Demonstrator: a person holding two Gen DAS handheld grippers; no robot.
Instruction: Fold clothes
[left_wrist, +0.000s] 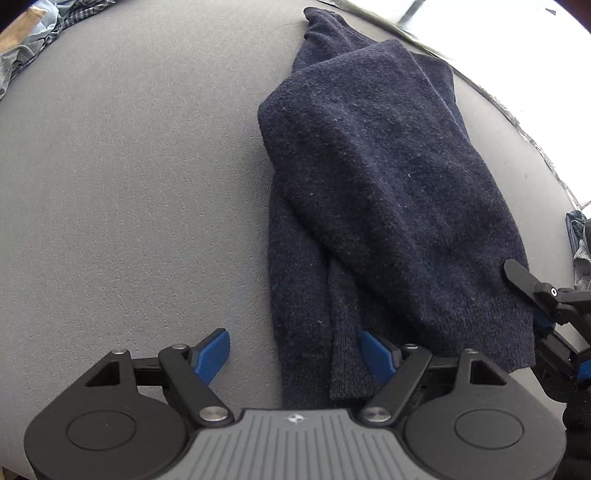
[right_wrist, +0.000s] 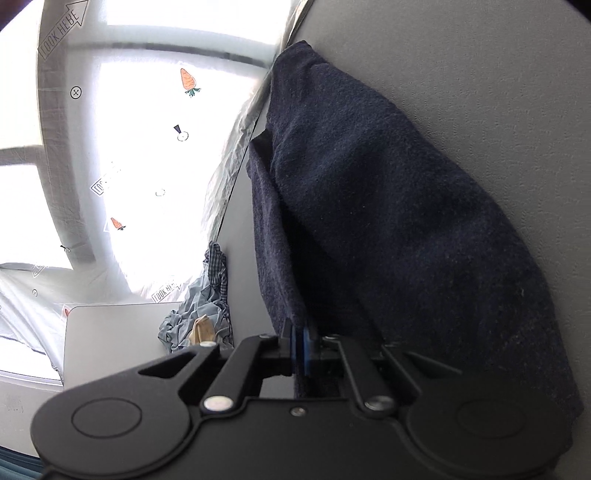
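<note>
So, a wide grey textured surface (left_wrist: 129, 192) fills the left wrist view, and behind its far edge the room is all bright window light behind a clear plastic sheet printed with little carrots (right_wrist: 188, 81). Lying on the surface, right of centre, is the dark navy knitted sweater (left_wrist: 388, 177), partly folded, one layer laid over another. A crumpled heap of pale blue and checked clothes (right_wrist: 207, 314) sits at the surface's edge, well apart from the sweater.

The left hand-held gripper (left_wrist: 295, 356) hangs over the sweater's near end with its blue pads spread wide, the cloth between them but not pinched. The right hand-held gripper (left_wrist: 543, 314) is at the ribbed hem on the sweater's right side.

Only the right wrist view shows that grip up close: the blue pads (right_wrist: 301, 345) are clamped together on the sweater's edge. That view also catches a pale grey flat-topped piece of furniture (right_wrist: 122, 332) by the window.
</note>
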